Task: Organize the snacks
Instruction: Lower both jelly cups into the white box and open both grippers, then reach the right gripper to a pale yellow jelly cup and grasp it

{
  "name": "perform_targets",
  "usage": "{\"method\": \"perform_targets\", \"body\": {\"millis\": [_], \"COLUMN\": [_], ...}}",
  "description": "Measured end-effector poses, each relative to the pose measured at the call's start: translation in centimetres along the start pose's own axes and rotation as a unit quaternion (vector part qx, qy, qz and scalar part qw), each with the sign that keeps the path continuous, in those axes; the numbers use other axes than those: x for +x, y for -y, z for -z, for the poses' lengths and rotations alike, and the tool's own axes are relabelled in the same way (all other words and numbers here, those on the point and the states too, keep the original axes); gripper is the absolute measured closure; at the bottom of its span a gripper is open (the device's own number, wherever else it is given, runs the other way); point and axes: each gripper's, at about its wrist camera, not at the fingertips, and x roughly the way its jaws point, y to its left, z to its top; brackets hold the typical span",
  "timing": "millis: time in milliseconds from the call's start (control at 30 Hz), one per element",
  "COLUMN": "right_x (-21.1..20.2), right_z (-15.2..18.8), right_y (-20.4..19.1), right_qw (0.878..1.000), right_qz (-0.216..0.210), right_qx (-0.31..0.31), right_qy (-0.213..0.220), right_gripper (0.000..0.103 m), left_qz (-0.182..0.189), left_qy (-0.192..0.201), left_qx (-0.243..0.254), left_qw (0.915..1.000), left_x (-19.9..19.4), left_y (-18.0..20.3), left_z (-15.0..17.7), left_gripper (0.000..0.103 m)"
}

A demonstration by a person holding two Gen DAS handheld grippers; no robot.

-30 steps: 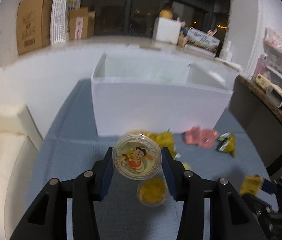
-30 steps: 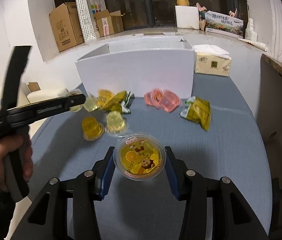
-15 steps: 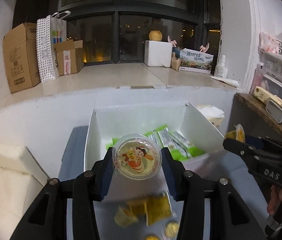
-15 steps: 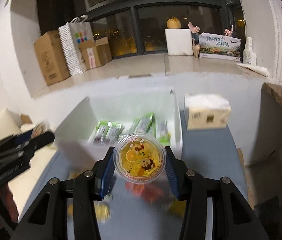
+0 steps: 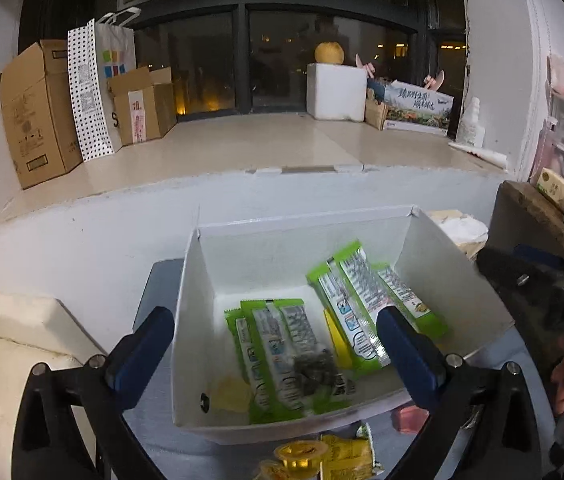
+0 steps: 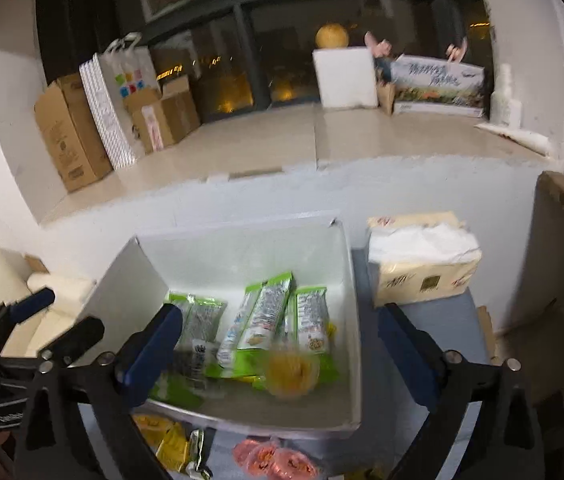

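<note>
A white open box on the blue table holds several green snack bars. My left gripper is open and empty above the box. A blurred dark cup and a pale yellow cup lie in the box below it. My right gripper is open and empty above the box. A blurred yellow jelly cup sits in the box between its fingers. The left gripper also shows in the right wrist view.
Yellow jelly cups and packets and pink jelly cups lie on the table in front of the box. A tissue pack stands right of it. A cream sofa is left; a ledge with cardboard boxes is behind.
Both grippers have opened over the box and let go of their jelly cups, which have dropped into it. Both had risen from the table to above the box.
</note>
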Motion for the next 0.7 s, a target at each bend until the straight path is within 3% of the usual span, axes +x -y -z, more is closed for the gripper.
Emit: {"method": "perform_targets", "body": {"millis": [233, 333, 500, 700], "right_x": [-3.5, -5.9, -9.3, -10.2], "right_z": [0.8, 2.1, 7.2, 14.9], "right_y": [-0.5, -1.4, -2.8, -4.3], "right_qw": [1.0, 0.999, 0.997, 0.995], "right_qz": [-0.006, -0.008, -0.019, -0.025], "right_qx": [-0.014, -0.036, -0.068, -0.093], "right_qy": [0.024, 0.035, 0.029, -0.013], "right_gripper": [0.0, 0.0, 0.0, 0.0], "left_qz": [0.004, 0.024, 0.036, 0.051], "left_qy": [-0.002, 0.018, 0.021, 0.028], "left_qx": [0.006, -0.005, 0.004, -0.01], "left_qw": [1.0, 0.9996, 0.9991, 0.9983], "left_x": [-2.1, -4.7, -9.1, -13.8], "left_y": [0.2, 0.0, 0.5, 0.8], "left_z": [1.1, 2.8, 8.2, 15.1], "left_gripper": [0.0, 0.0, 0.0, 0.0]}}
